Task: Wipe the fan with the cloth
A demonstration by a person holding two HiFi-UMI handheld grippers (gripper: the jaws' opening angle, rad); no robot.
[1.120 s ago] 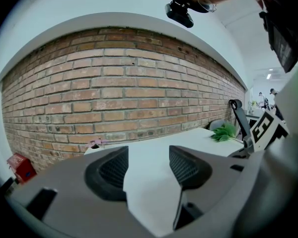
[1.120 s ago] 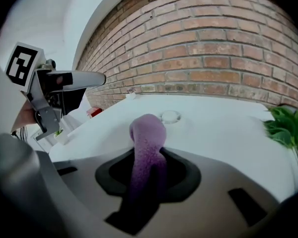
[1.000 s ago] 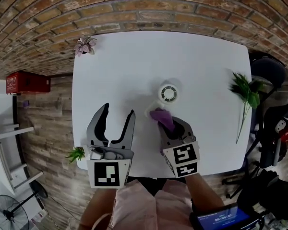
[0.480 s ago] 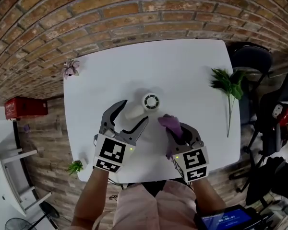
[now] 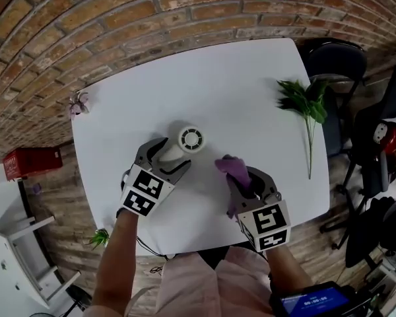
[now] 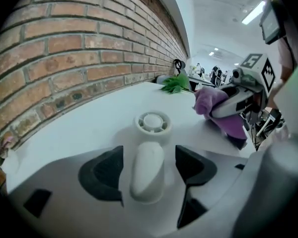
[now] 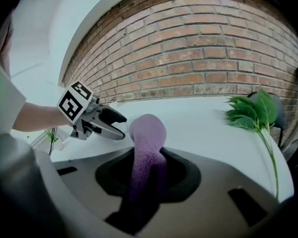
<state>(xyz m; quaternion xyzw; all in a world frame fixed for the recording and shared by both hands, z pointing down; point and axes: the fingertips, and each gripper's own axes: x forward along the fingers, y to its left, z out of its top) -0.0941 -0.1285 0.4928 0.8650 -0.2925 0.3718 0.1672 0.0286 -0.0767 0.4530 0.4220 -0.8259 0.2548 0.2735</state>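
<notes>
Flanking the fan [image 5: 191,139], well apart: leafy sprig [image 5: 302,100], small flower [image 5: 78,103].

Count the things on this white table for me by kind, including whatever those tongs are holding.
Fan: 1
Purple cloth: 1
Green sprigs: 2 (the small one is at the table's near left corner)
Pink flower: 1
Total: 5

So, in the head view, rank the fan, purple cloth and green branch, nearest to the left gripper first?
1. Fan, between the left gripper's jaws, which have just been opening.
2. Purple cloth, to its right.
3. Green branch, far right.
</notes>
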